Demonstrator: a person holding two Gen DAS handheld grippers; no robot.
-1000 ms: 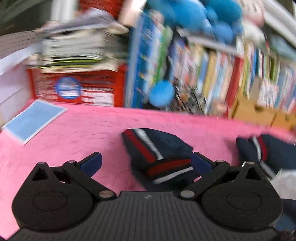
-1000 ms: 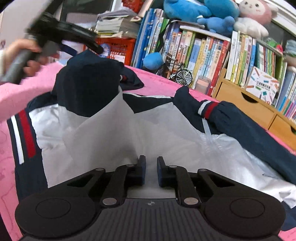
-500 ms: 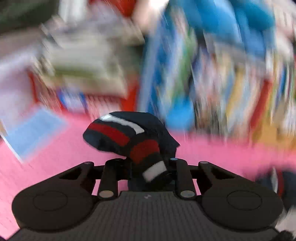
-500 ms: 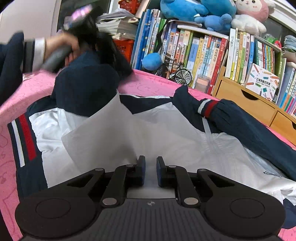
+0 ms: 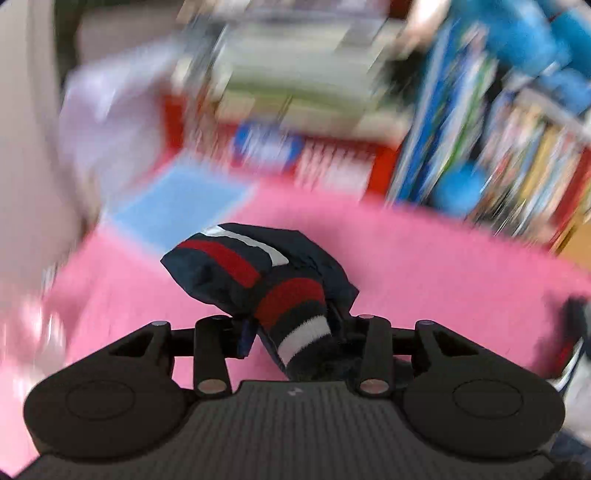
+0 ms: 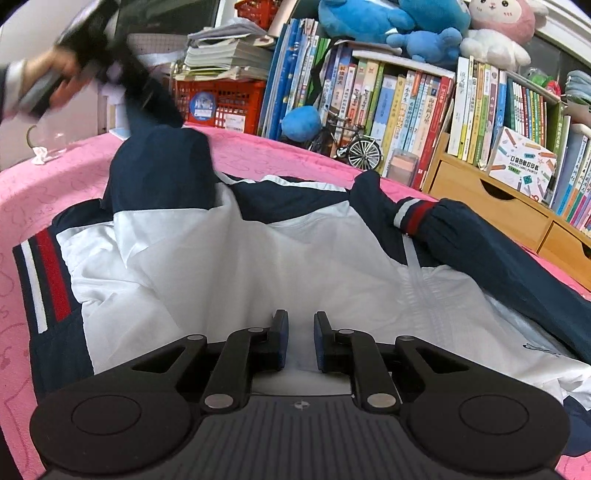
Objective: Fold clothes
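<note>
Shelves and red crate [image 5: 332,158] behind the striped sleeve cuff [image 5: 295,317] smeared by motion blur, hand [image 6: 55,74] blurred at top-left edge, jacket [image 6: 258,258] hem hidden under right gripper [image 6: 300,341]

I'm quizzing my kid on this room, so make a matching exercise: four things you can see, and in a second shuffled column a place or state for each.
Things:
1. Sleeve cuff
2. Crate
3. Toy bicycle
4. Pink rabbit

Places or states:
A. On top of the bookshelf
B. Under a stack of papers
C. Clamped in the left tool
D. In front of the books, beside a blue ball

Pairs: 1-C, 2-B, 3-D, 4-A
</note>
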